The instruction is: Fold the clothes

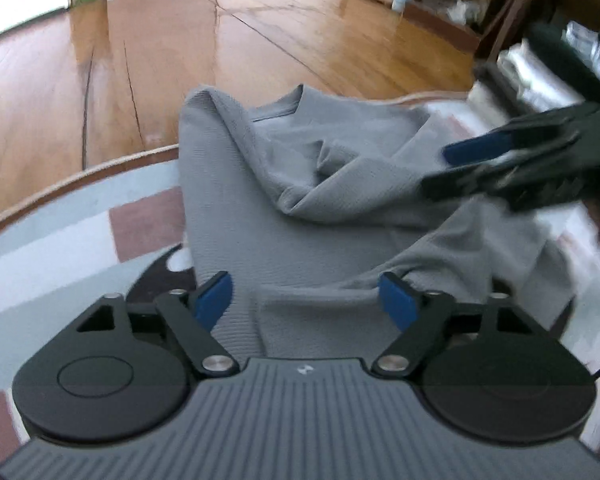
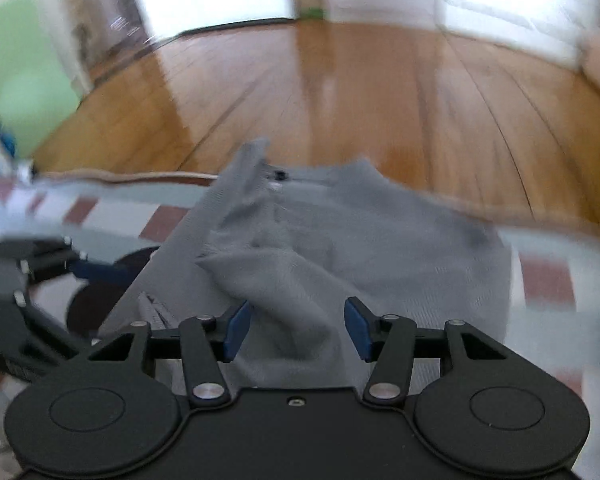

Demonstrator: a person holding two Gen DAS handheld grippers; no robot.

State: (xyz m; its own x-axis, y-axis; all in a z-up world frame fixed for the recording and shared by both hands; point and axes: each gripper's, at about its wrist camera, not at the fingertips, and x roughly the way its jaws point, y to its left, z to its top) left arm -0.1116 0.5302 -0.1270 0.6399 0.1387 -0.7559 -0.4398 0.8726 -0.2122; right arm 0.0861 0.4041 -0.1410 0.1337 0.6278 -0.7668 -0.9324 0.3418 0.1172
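A grey knit garment lies crumpled on a checked mat, its neckline toward the wooden floor. My left gripper hangs open over the near part of the cloth, with its blue pads wide apart and pressing on nothing. My right gripper is also open. A raised fold of the garment lies between and below its pads, and I see no pinch on it. In the left wrist view the right gripper reaches in blurred from the right, above the garment.
The mat has grey, white and reddish squares and a tan border, with a wooden floor beyond it. Shelves and stacked bags stand at the right. A dark round pattern marks the mat beside the left gripper.
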